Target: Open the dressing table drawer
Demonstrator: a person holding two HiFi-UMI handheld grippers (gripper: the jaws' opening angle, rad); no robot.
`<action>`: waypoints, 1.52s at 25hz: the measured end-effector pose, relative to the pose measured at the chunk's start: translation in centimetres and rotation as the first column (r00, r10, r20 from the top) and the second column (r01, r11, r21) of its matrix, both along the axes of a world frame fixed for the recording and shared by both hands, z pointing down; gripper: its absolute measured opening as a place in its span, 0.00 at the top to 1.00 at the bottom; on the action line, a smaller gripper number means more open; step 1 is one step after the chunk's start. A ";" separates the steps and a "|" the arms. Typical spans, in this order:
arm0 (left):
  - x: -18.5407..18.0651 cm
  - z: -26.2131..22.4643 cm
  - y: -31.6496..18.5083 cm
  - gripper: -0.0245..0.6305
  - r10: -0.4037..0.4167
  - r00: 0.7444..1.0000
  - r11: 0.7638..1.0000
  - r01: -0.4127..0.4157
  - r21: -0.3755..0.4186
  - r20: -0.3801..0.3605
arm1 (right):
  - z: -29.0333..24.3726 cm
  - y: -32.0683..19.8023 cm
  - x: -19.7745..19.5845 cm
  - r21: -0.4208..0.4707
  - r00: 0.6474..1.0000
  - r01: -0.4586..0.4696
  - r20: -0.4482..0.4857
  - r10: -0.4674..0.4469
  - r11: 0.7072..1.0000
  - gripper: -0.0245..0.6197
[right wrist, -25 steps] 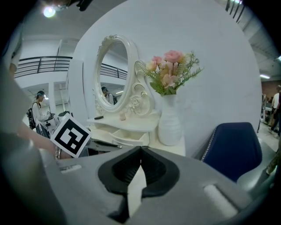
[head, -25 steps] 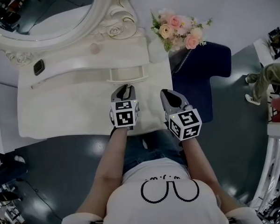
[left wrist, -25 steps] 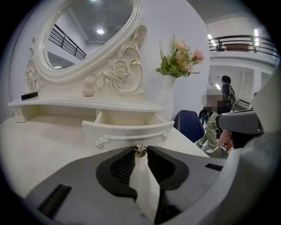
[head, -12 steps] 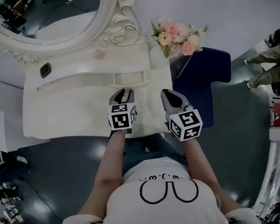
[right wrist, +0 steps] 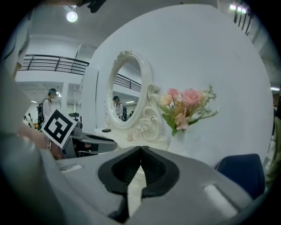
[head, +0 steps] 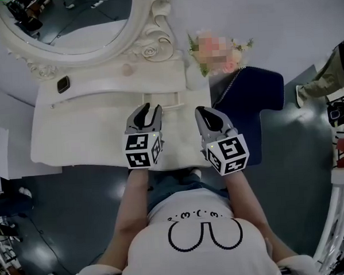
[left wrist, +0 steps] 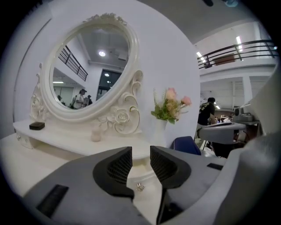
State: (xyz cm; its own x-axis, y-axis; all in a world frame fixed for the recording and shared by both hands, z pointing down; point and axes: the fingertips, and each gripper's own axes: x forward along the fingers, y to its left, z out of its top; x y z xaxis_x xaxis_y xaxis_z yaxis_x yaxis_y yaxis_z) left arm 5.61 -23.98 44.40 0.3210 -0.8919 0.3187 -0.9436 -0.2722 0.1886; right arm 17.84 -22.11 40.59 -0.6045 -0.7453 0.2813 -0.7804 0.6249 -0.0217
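The left gripper (left wrist: pixel 141 163) is held with its jaws apart, just opened, and nothing is gripped between them. The right gripper (right wrist: pixel 140 151) is seen closed and empty. Just ahead of the left jaws, the drawer (head: pixel 161 99) is found pulled out of the dressing table (head: pixel 74 133).

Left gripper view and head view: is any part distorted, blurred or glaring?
Left gripper view: fisheye, dark round corners, the balcony railing curves; ceiling lamps glare at upper right. Head view: also wide-angle, evenly lit; a mosaic patch covers the flowers.
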 end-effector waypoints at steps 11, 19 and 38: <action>-0.3 -13.8 -0.1 0.77 0.013 0.998 0.923 -0.038 0.382 0.068 | -11.1 -0.7 0.8 0.283 0.999 0.010 0.032 -0.020 0.959 0.96; 0.8 -19.0 0.2 0.96 0.067 0.996 0.866 -0.089 0.492 0.063 | -16.0 -1.1 2.8 0.390 0.997 -0.062 0.073 0.036 0.919 0.96; 0.3 -21.5 -0.5 0.96 0.102 0.994 0.835 -0.111 0.539 0.048 | -17.2 -2.2 3.6 0.412 0.998 -0.058 0.049 0.041 0.909 0.96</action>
State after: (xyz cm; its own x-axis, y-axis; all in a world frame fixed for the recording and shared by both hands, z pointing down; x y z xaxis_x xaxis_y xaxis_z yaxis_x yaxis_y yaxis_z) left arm 5.89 -24.43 22.85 0.4232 -0.8842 -0.1978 -0.9044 -0.4254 -0.0330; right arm 21.46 -24.33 23.38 -0.5680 -0.8191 -0.0803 -0.8143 0.5451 0.1995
